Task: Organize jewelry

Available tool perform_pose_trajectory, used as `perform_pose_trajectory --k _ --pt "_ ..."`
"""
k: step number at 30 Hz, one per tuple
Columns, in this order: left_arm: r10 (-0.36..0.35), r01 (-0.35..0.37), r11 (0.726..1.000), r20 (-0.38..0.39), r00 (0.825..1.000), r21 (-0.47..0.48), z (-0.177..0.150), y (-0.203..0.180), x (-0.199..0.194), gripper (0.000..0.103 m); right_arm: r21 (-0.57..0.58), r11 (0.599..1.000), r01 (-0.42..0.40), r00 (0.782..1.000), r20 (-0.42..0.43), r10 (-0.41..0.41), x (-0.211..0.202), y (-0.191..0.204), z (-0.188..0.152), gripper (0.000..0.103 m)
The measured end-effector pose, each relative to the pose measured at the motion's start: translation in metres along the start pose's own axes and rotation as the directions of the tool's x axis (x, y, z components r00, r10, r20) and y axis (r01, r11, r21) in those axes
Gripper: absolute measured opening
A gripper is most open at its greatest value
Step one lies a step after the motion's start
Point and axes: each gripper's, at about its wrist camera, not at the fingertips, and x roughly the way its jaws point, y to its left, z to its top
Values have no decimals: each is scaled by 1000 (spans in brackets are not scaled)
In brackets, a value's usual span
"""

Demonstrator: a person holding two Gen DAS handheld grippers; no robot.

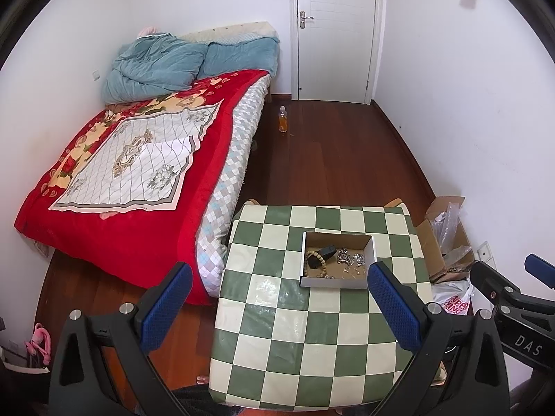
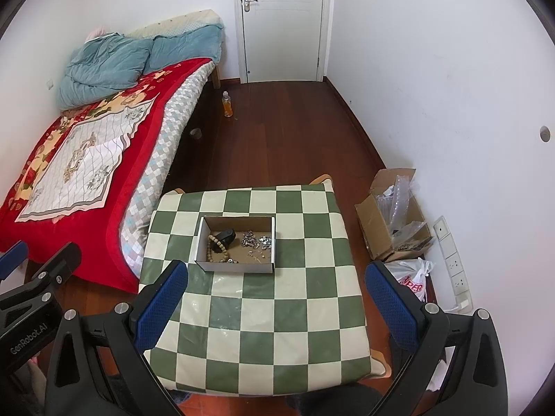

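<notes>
Jewelry (image 1: 350,260) lay loose in a shallow cardboard box (image 1: 338,237) on the far half of the green-and-cream checkered table (image 1: 312,339), and in the left wrist view the left gripper (image 1: 281,305) hung above the near half with its blue pads spread wide, holding and touching nothing, the bed (image 1: 138,180) close against the table's left edge. In the right wrist view the right gripper (image 2: 277,301) stood just as wide and empty-handed over the near squares, short of the box (image 2: 236,267), with bare wooden floor (image 2: 277,138) beyond the far edge and an open carton (image 2: 385,222) off the right edge.
</notes>
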Motion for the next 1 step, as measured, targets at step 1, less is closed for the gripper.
perform_pose_trajectory --k 1 --pt "0 0 1000 2 1000 1 0 0 0 103 0 1000 2 1000 -2 -2 0 0 0 103"
